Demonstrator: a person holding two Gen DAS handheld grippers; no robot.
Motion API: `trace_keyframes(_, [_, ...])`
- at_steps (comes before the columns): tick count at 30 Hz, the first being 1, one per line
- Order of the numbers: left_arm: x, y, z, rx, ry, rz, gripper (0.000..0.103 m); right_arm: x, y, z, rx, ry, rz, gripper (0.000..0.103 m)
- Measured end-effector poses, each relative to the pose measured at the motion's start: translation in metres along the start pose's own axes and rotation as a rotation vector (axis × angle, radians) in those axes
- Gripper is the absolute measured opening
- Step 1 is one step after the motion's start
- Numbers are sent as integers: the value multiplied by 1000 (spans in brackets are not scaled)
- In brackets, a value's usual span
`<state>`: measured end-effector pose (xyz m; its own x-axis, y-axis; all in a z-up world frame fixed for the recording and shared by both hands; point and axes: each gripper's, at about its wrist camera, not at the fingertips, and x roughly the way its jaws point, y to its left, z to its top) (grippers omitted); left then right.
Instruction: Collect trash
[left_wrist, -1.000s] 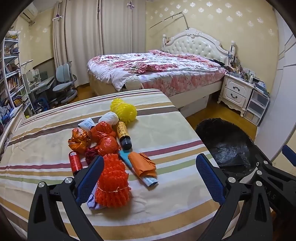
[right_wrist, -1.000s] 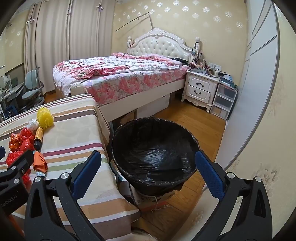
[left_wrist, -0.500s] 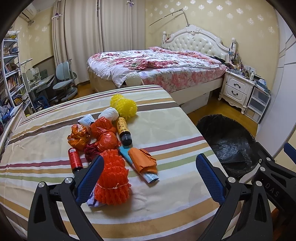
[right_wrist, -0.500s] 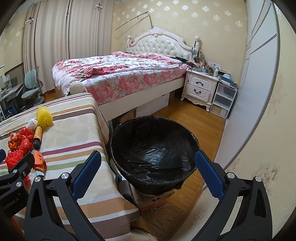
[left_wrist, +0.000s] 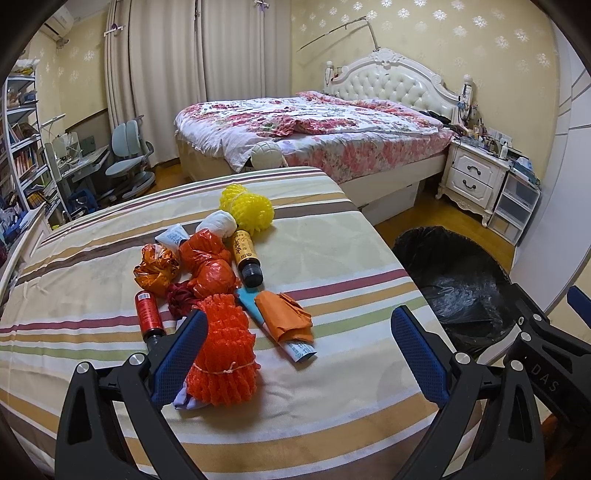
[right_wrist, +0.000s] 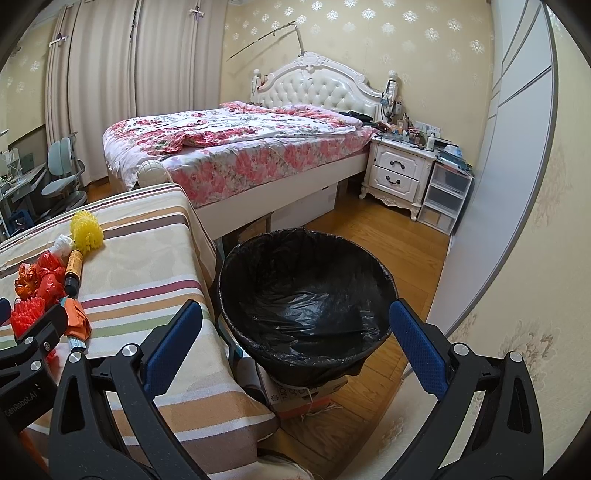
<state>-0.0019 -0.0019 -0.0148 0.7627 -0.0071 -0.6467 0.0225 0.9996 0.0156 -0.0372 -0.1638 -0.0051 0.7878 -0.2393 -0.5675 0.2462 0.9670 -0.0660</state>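
Note:
Trash lies in a pile on the striped table: an orange-red foam net, an orange paper wad, a brown bottle, a red can, red bags, a yellow foam net. My left gripper is open and empty just above the near part of the pile, its left finger beside the foam net. My right gripper is open and empty over the black-lined trash bin, which also shows in the left wrist view.
The bin stands on the wood floor right of the table, on a cardboard box. A bed and a white nightstand lie beyond. Desk chairs and shelves are at the far left. A wall is close on the right.
The left gripper has risen and tilted slightly, so the pile sits a little lower and farther in view. The right gripper has barely moved. Both stay open.

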Motion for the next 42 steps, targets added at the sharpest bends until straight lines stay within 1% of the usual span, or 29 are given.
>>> trace_keyframes(18, [2,0,-1,-1,3,2,97,2,-1,0,0,5,-1,99])
trace_keyframes(26, [4,1,-7,-2,5,2,97,2,-1,1,-1,7,0,99])
trace_keyframes(27, [4,0,-5,-2,5,2,97,1,-5,-6,-1,8,0,99])
trace_keyframes(42, [5,0,-8,-1,10,1,96,2,-4,-5,-1,10,-1,99])
